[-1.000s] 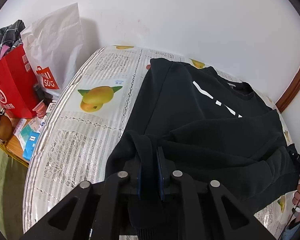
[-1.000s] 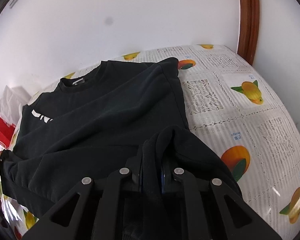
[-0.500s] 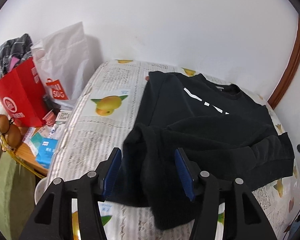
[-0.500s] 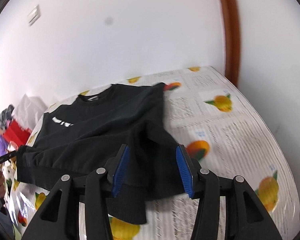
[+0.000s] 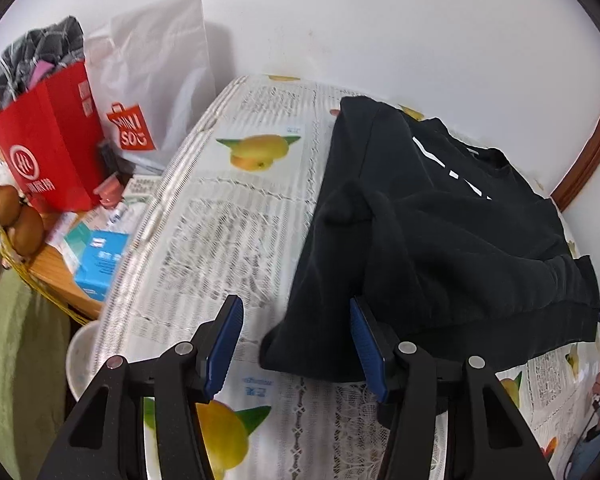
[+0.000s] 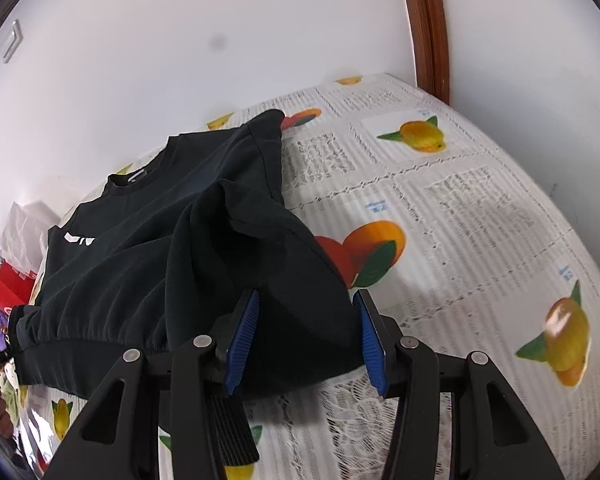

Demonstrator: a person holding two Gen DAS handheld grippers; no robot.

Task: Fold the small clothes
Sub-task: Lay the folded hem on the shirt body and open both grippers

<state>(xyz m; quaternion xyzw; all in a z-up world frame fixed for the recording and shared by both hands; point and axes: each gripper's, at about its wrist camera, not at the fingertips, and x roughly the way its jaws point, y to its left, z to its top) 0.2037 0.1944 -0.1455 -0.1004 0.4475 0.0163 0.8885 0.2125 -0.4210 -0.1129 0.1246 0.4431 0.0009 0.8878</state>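
- The black sweatshirt (image 5: 440,236) lay on the fruit-print tablecloth (image 5: 228,216), its bottom hem brought up in a fold.
- The left gripper (image 5: 292,344) and right gripper (image 6: 306,336) were spread, jaws closing slightly, nothing pinched.
- The fold was best smoothed flat before regripping.
- A white wall (image 6: 180,40) was seen behind; bags (image 5: 100,120) stood alongside.

"MINISO" logo on white bag (image 5: 148,92), other txt unreadable

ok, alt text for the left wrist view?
Left gripper, jaws apart and empty, hovers at the near edge of a black sweatshirt lying partly folded on a fruit-print tablecloth. Red and white shopping bags stand at left against a white wall.
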